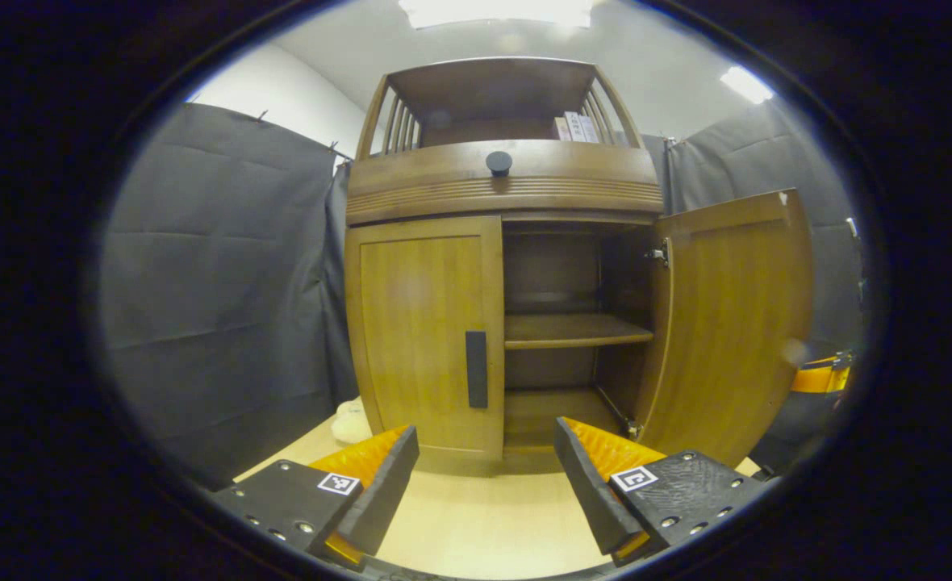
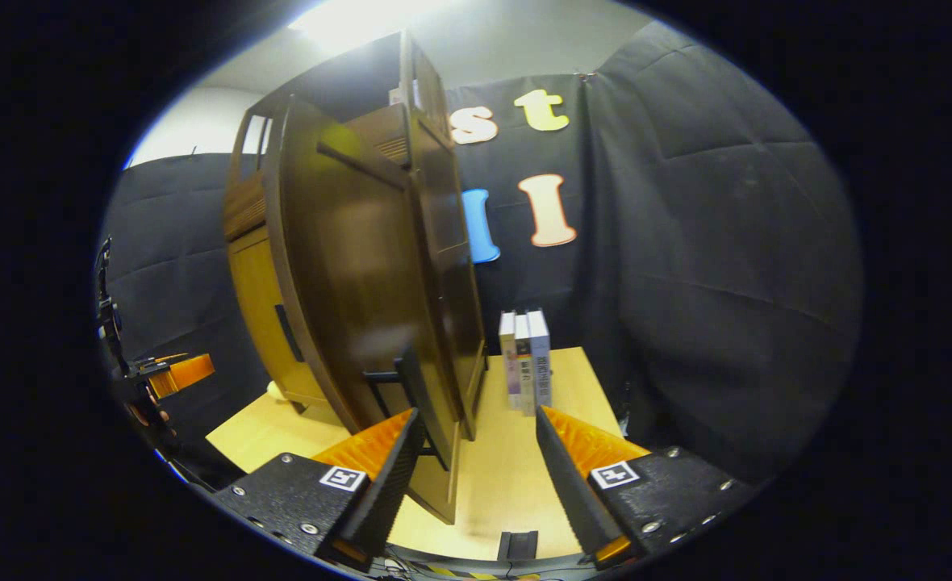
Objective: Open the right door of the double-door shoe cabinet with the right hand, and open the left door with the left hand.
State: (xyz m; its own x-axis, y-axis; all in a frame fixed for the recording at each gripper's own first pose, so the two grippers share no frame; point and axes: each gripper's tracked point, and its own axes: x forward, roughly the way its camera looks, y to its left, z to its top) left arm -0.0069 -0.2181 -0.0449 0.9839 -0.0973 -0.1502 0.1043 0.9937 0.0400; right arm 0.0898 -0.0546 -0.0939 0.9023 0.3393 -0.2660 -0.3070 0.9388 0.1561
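Left gripper view had the left gripper (image 1: pixel 484 476) spread wide and short of the left door's handle (image 1: pixel 477 369), so a sloppy approach could've just slipped off it.

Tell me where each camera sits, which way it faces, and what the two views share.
Left gripper view: rides the left gripper, jaws apart, facing the brown wooden shoe cabinet head-on; closed left door with its dark bar handle, right door swung open, the right gripper beyond it.
Right gripper view: rides the right gripper, jaws apart, looking along the open right door's edge, its handle just ahead; upright books on the pale wooden table, left gripper far left.
Shared: cabinet, both doors, table.
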